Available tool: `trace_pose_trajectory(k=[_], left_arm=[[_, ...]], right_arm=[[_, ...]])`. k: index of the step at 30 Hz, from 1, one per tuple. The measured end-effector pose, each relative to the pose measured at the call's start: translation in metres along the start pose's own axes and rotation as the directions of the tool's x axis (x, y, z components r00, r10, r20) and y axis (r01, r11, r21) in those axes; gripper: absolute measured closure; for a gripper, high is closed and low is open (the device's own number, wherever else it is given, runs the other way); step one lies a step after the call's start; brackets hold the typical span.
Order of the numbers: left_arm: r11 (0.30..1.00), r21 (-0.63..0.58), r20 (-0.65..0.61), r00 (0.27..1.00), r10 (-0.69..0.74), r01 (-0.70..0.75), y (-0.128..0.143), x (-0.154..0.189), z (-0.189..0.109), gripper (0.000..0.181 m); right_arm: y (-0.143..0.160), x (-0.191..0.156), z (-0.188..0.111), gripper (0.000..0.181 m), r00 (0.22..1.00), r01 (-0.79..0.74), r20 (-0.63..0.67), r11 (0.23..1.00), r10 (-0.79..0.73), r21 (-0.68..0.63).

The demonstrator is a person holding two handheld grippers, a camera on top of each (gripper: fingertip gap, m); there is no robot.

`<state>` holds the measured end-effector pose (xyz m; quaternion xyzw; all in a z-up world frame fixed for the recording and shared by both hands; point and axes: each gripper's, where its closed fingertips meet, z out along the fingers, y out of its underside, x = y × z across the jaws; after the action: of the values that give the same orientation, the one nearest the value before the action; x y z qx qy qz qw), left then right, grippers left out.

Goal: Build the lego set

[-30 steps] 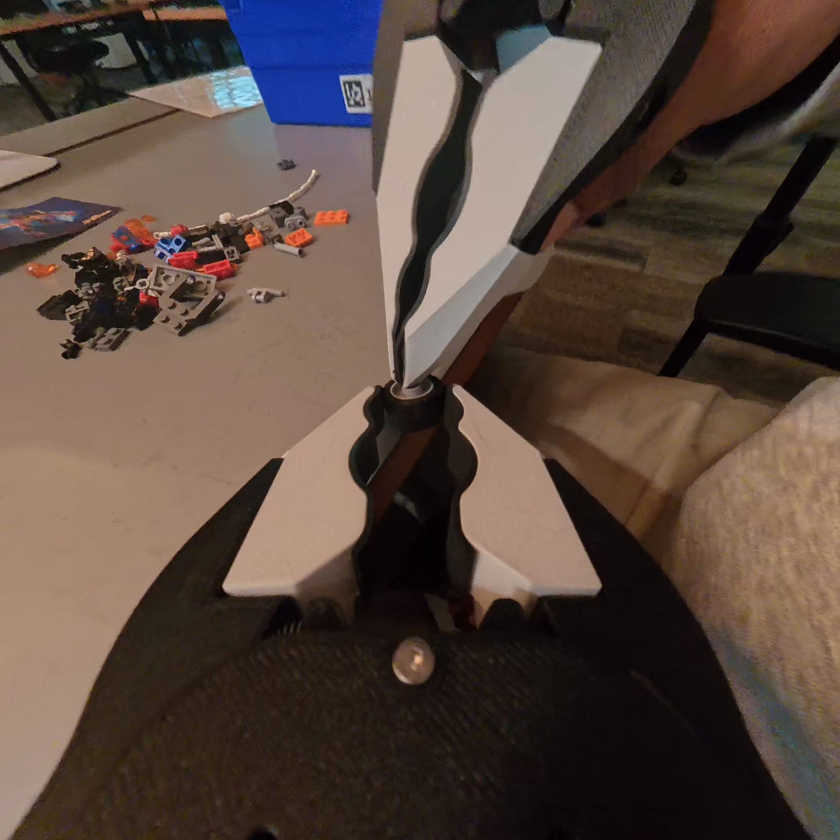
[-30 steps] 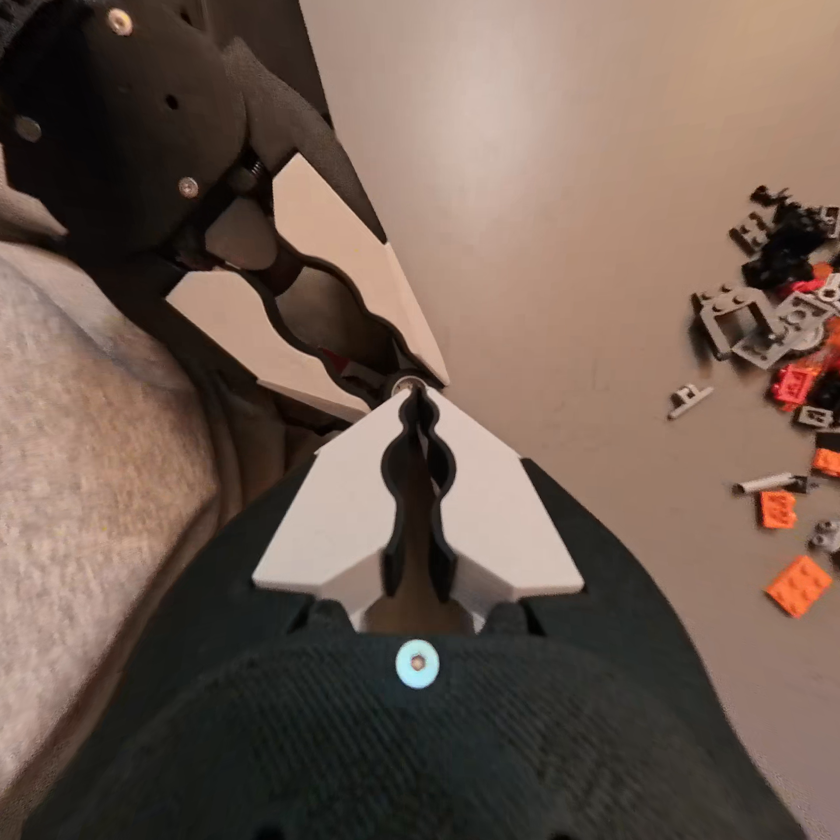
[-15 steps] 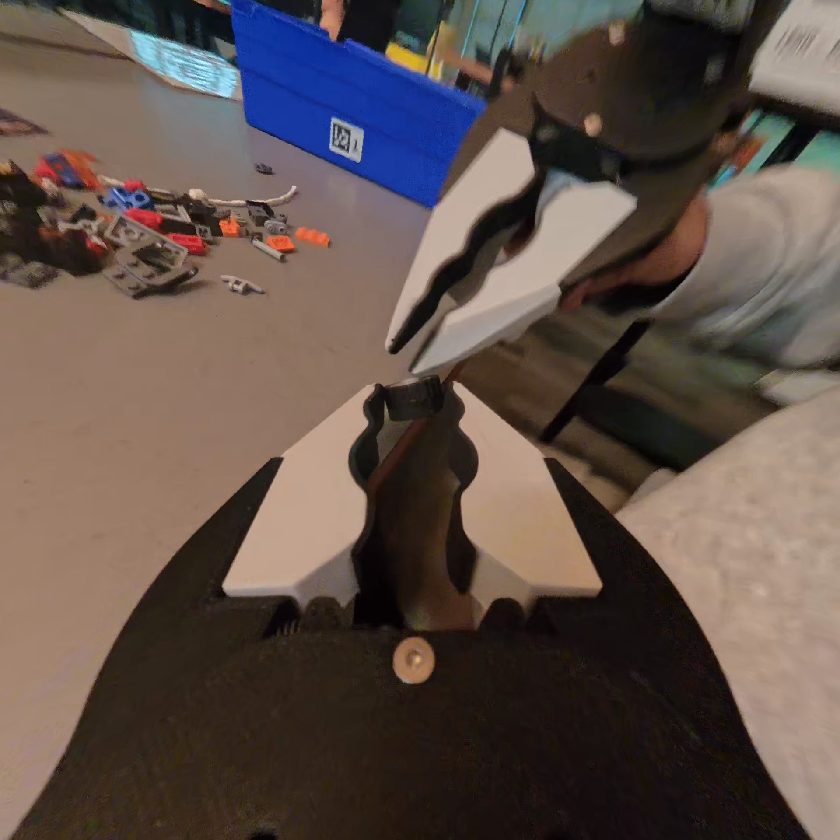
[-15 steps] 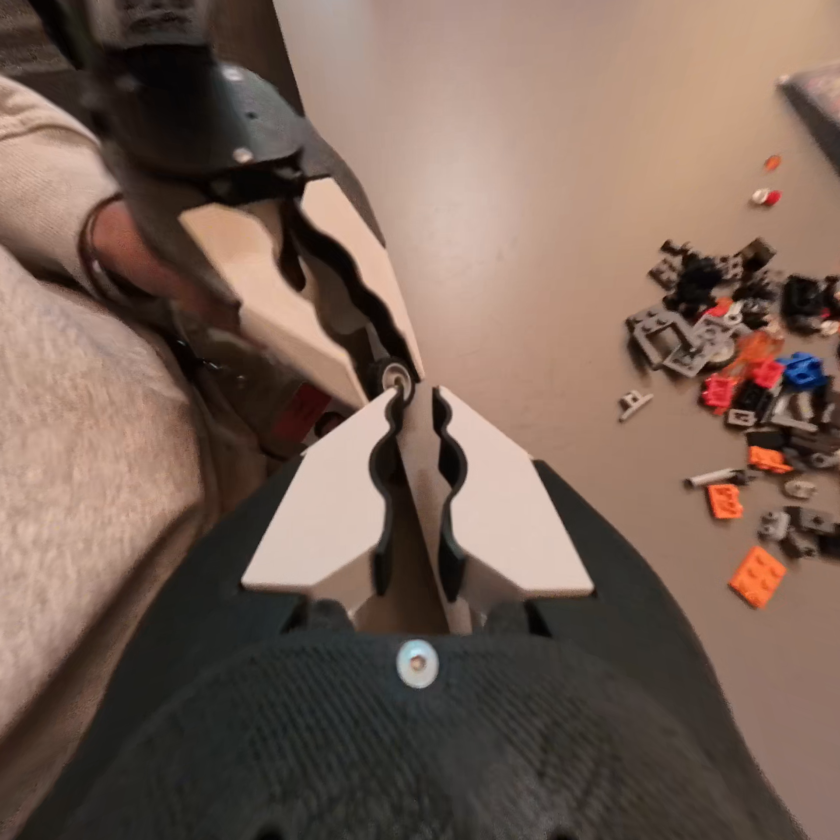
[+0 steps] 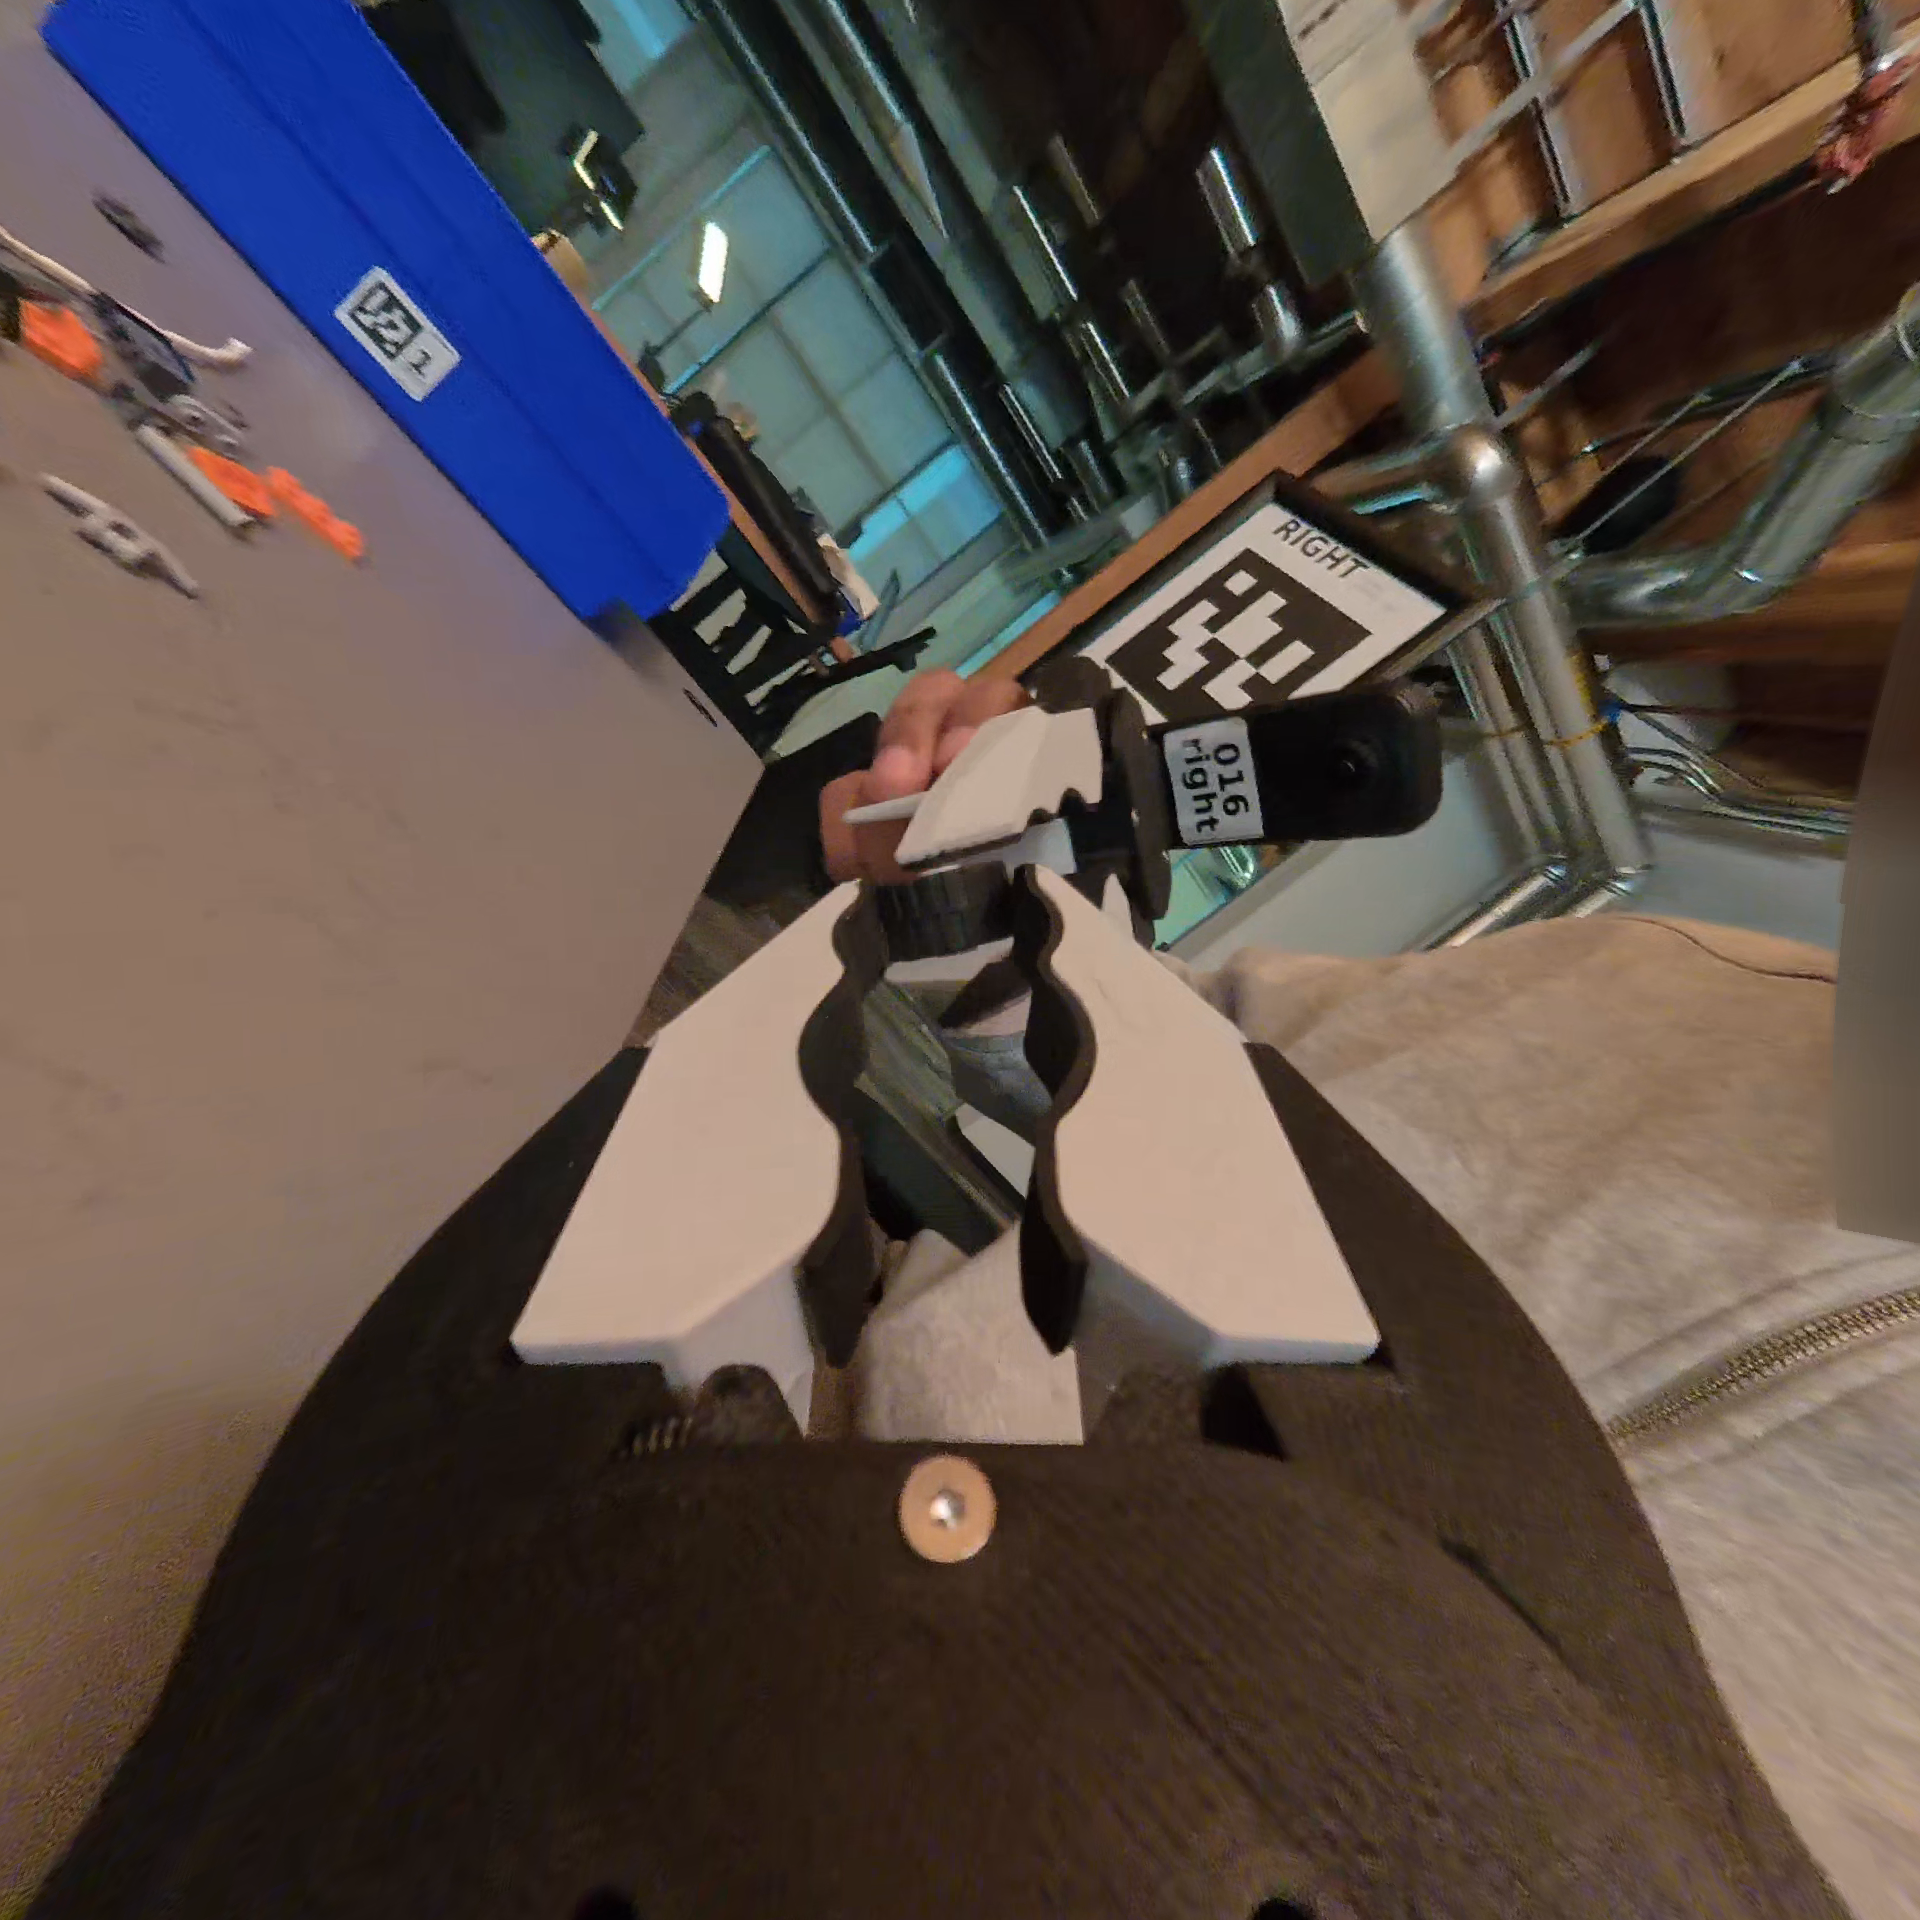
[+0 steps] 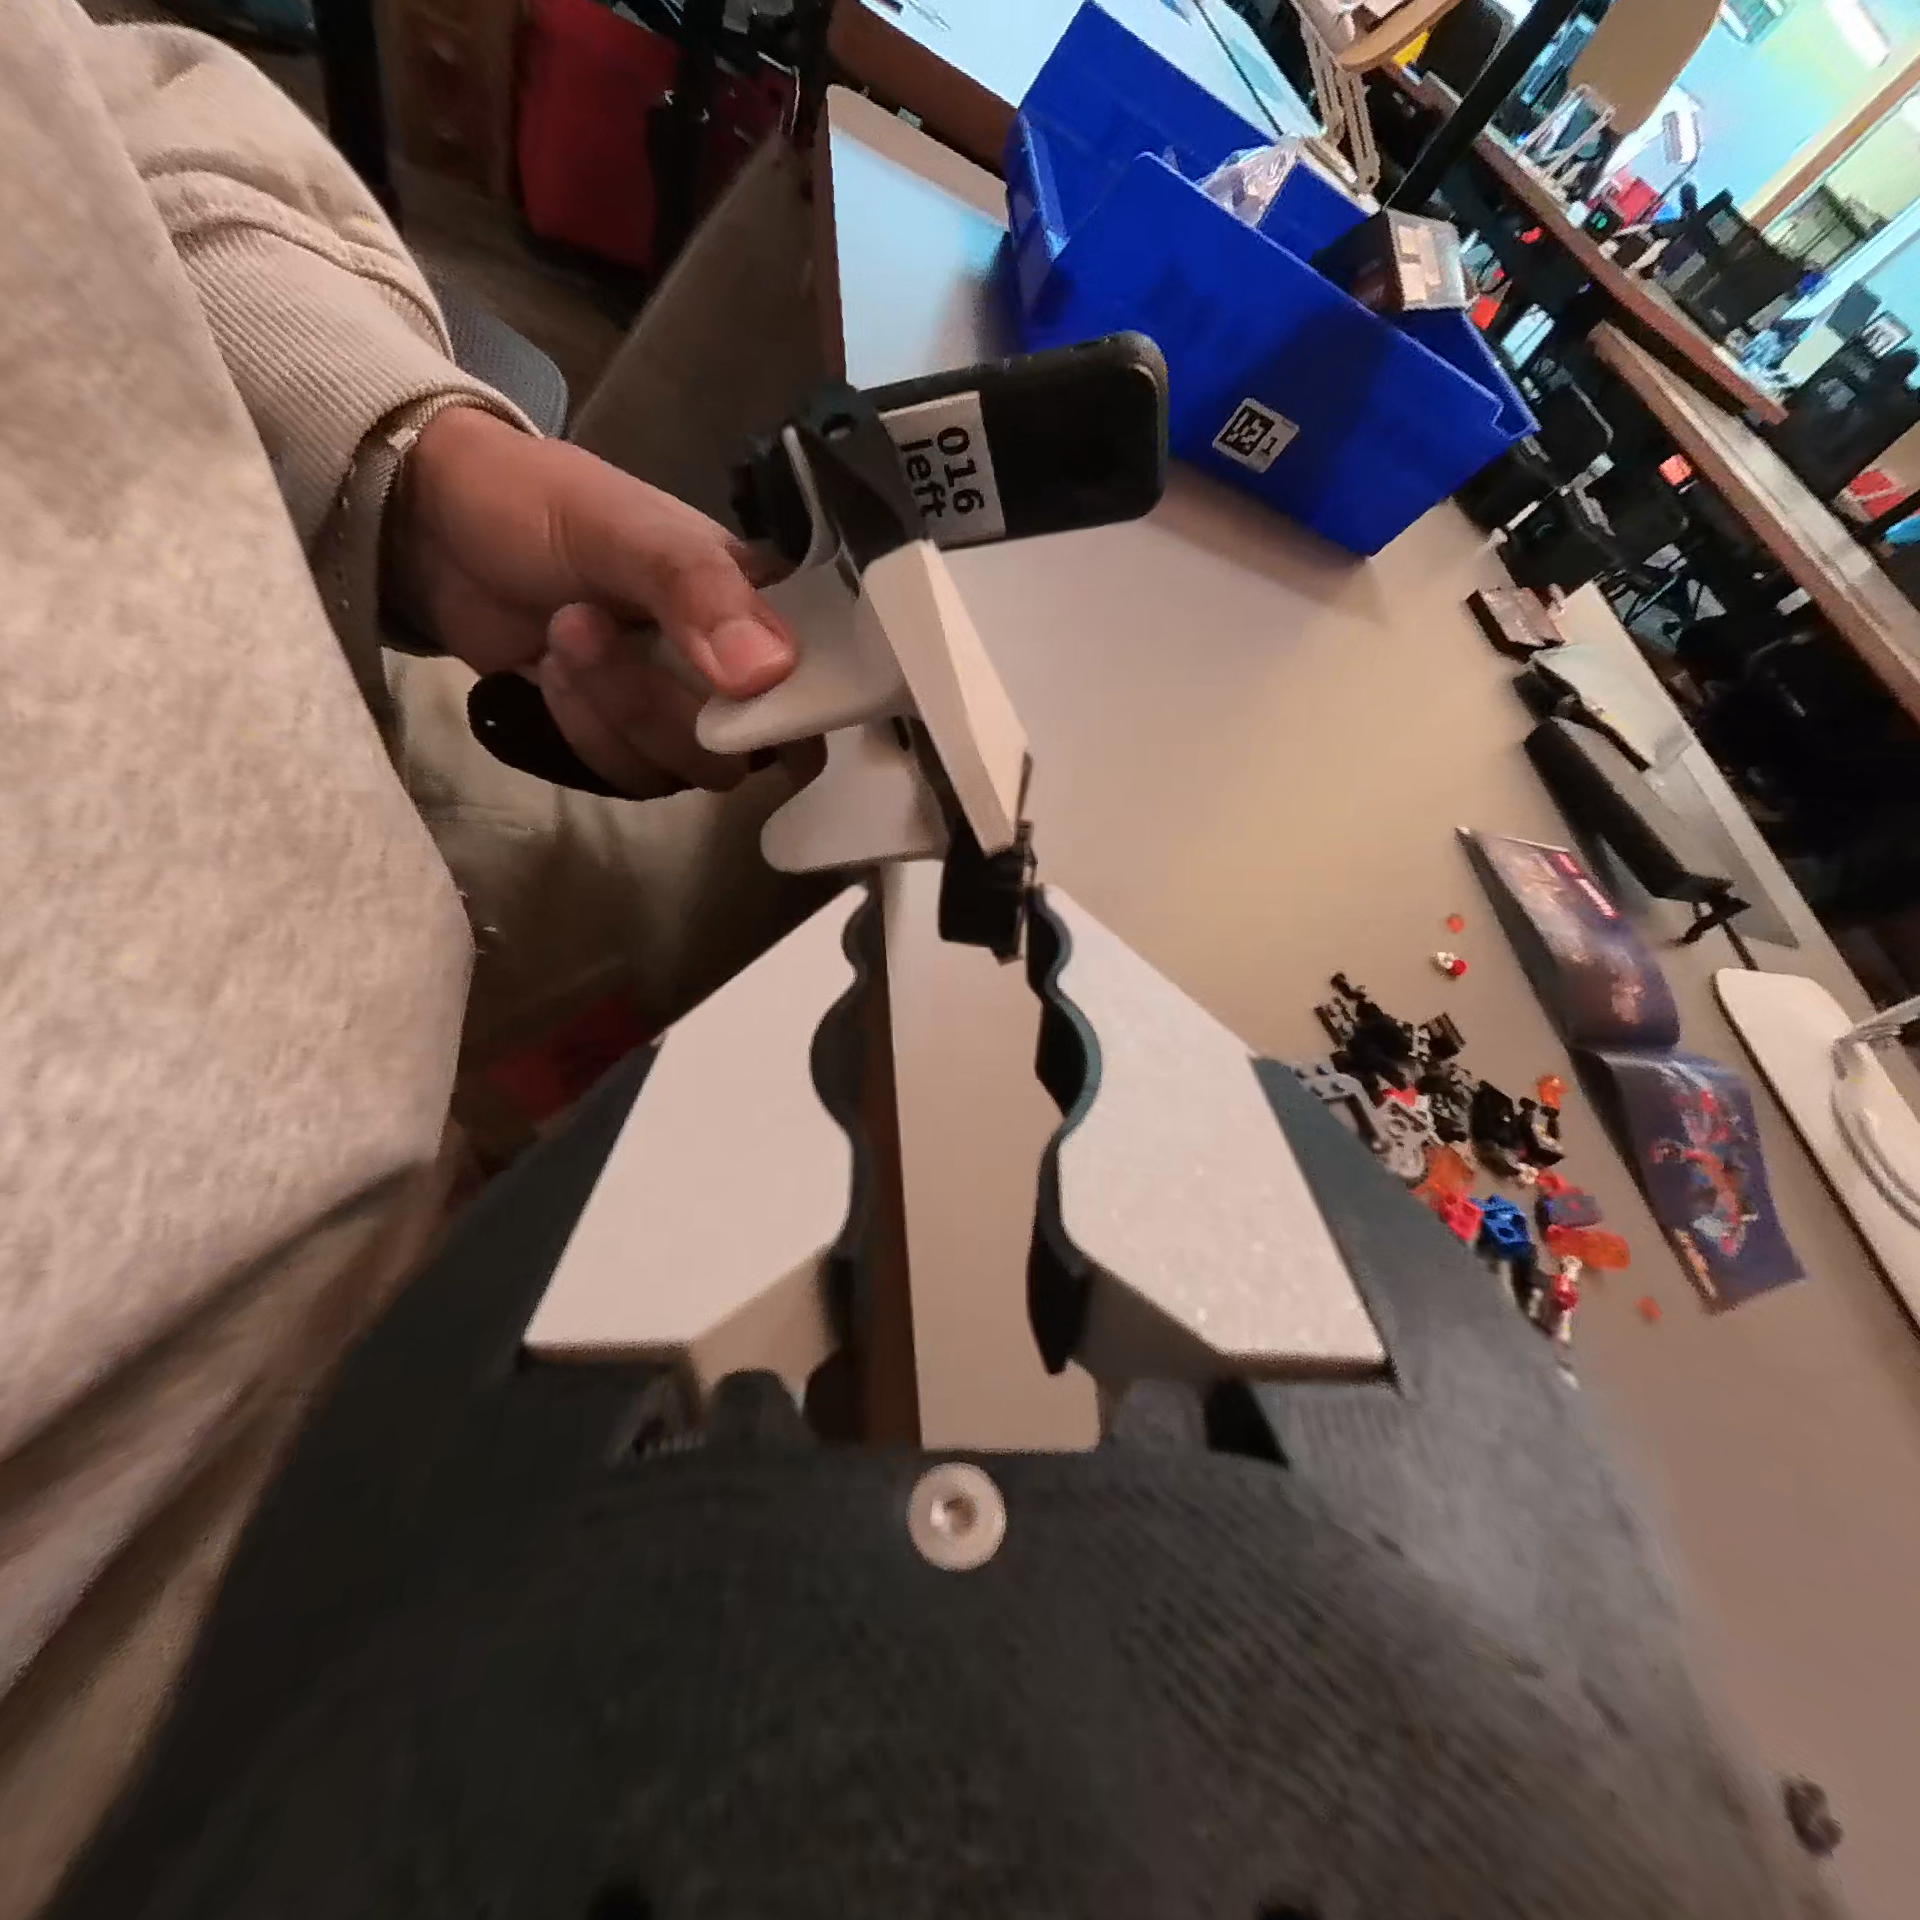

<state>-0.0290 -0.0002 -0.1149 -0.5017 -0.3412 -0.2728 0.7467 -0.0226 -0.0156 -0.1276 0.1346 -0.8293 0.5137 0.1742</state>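
My left gripper (image 5: 940, 906) is shut on a small black ribbed wheel (image 5: 933, 920), pinched between its fingertips above the table's near edge. My right gripper (image 6: 951, 904) is open, with its jaws spread on either side of the left gripper's tip (image 6: 992, 883) and the black wheel (image 6: 977, 906). I cannot tell whether it touches the wheel. In the left wrist view the right gripper (image 5: 883, 836) shows side-on just beyond the wheel, held by a hand (image 5: 914, 748). A hand (image 6: 582, 613) holds the left gripper in the right wrist view.
A grey table (image 6: 1226, 665) carries a pile of small brick pieces (image 6: 1455, 1122), a booklet (image 6: 1683, 1174) and a blue bin (image 6: 1299, 312). Orange pieces (image 5: 281, 499) and the bin (image 5: 416, 312) also show in the left wrist view. A beige sleeve (image 6: 187, 727) fills the left. My two grippers' fingertips are within a few centimetres of each other.
My right gripper has opened and let go of the wheel's hub. Both grippers have tilted up, so the views swung from the tabletop toward the room. The left gripper still holds the wheel.
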Motion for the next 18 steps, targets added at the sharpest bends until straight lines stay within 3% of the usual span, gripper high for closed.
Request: trace_pose_trajectory(k=[2,9,18], left_arm=[[1.000,-0.017,-0.030,1.000,-0.005,0.004,0.002,0.006,0.001,0.157],[0.990,-0.002,-0.148,0.979,-0.139,0.140,-0.005,0.016,-0.004,0.156],[0.983,0.022,-0.219,0.960,-0.174,0.184,-0.011,0.021,-0.007,0.155]], right_arm=[[-0.001,0.003,0.000,0.166,0.999,-0.033,-0.002,0.999,0.033,0.009],[-0.016,0.005,-0.001,0.167,0.980,-0.193,0.062,0.976,0.187,0.104],[-0.025,0.009,-0.006,0.168,0.882,-0.462,0.196,0.867,0.428,0.186]])
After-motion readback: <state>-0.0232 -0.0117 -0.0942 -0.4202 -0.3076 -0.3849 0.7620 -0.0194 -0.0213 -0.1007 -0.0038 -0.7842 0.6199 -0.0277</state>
